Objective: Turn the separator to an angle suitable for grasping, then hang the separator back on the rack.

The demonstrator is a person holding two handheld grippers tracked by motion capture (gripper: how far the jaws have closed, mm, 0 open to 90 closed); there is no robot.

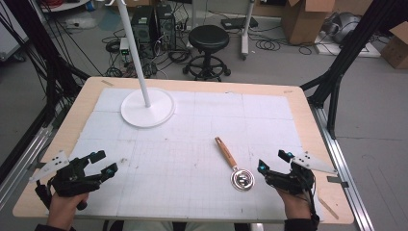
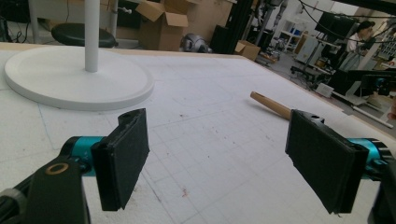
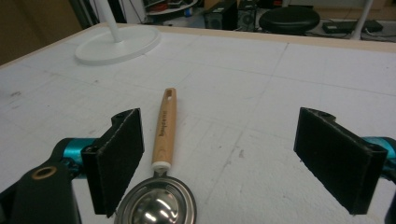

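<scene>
A measuring spoon with a wooden handle (image 1: 225, 151) and a shiny metal bowl (image 1: 242, 179) lies flat on the white gridded mat, right of centre. My right gripper (image 1: 273, 161) rests just to the right of the bowl, open and holding nothing. In the right gripper view the spoon (image 3: 166, 126) lies near the left pad, its bowl (image 3: 156, 205) at the bottom edge, and the gripper (image 3: 219, 163) stands wide. My left gripper (image 1: 103, 161) sits at the table's near left, open and empty. In the left gripper view the gripper (image 2: 217, 163) frames bare mat, with the spoon's handle tip (image 2: 271, 105) farther off.
A white pole on a round white base (image 1: 147, 108) stands at the mat's back left. The wooden table edge (image 1: 192, 83) borders the mat. Beyond the table are a black stool (image 1: 208, 38), cardboard boxes (image 1: 303, 19), cables, and black frame posts (image 1: 337, 72) on both sides.
</scene>
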